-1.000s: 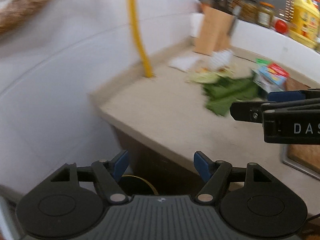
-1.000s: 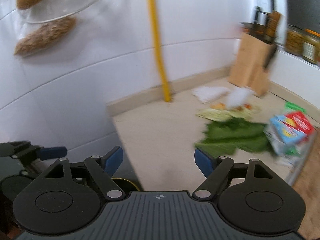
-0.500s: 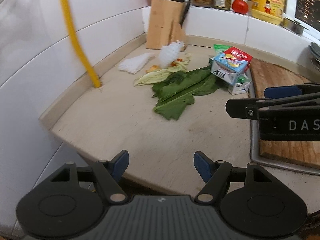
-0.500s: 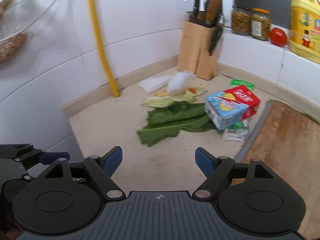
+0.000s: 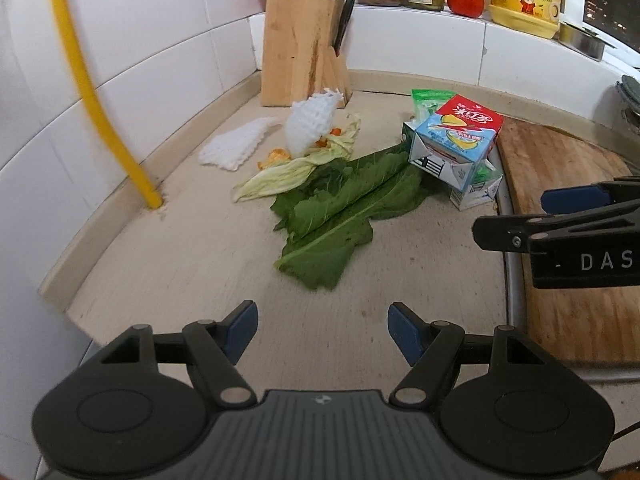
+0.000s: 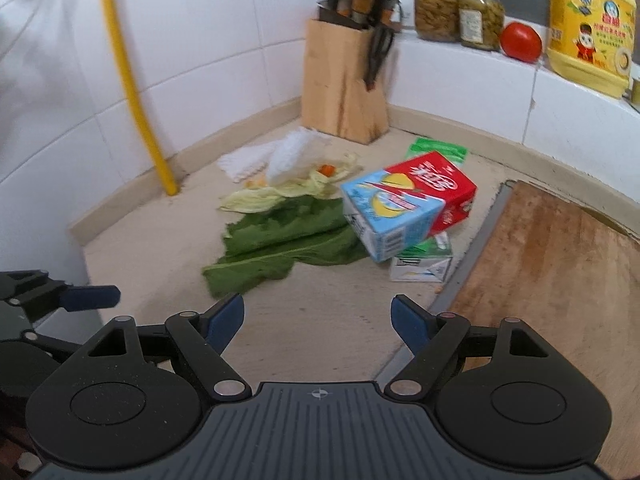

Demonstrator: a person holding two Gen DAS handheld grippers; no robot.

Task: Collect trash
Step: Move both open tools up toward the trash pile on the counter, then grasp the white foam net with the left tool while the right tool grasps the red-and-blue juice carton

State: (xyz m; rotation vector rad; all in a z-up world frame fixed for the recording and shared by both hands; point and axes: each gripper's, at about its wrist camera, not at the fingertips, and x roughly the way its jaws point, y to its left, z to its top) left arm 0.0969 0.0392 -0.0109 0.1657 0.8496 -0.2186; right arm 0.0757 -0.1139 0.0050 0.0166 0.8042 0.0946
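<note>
**Both grippers empty above counter; trash piled in corner**

Left gripper (image 5: 320, 326): jaws apart, nothing between them, held over the bare front part of the counter (image 5: 192, 264). Right gripper (image 6: 318, 320): jaws apart, nothing between them, held over the counter at the edge of the cutting board (image 6: 560, 280). In the left view the right gripper enters from the right edge, above the board.

Trash location: all items lie together toward the back corner of the counter, well ahead of both grippers.
- Green leaves (image 5: 340, 216): flat on the counter, nearest the grippers.
- Pale cabbage leaf (image 5: 288, 172): just behind the green leaves, touching them.
- White foam net (image 5: 308, 124): upright on the cabbage leaf; a second, flat net (image 5: 236, 146) lies beside it toward the wall.
- Orange scraps (image 5: 276, 156): between the nets and the cabbage leaf.
- Drink carton (image 6: 404, 204): tilted, resting on a smaller green-and-white carton (image 6: 424, 264), beside the board.
- Green wrapper (image 6: 438, 148): behind the cartons.

Fixed items: knife block (image 6: 344, 96) in the corner; yellow pipe (image 6: 132, 80) along the wall.
</note>
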